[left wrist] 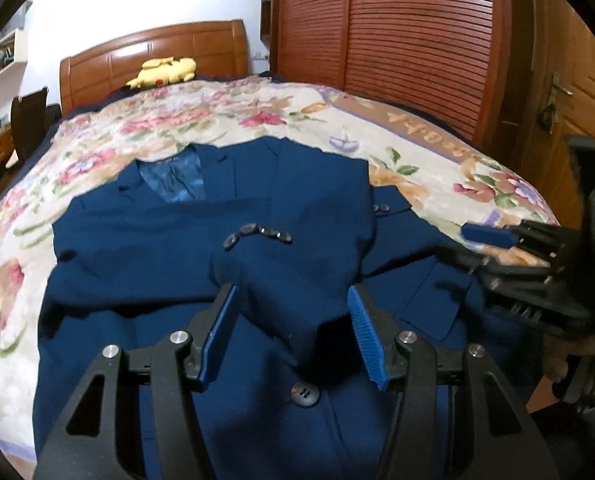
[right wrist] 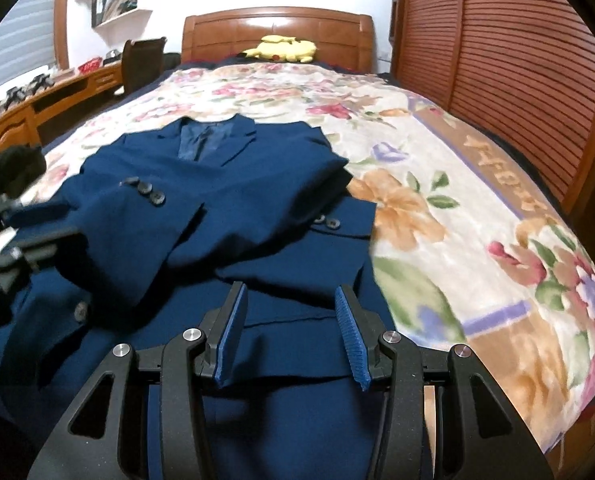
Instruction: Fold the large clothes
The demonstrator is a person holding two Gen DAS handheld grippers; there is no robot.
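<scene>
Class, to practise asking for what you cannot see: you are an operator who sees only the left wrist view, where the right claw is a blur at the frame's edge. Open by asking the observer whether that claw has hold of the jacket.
Observer: No. In the right wrist view the right claw is open, and nothing is pinched between its blue pads.
Operator: Where is it over the jacket?
Observer: Over the lower right front of the jacket, with a horizontal seam running between its fingers. The floral bedspread begins just outside its right finger.
</scene>
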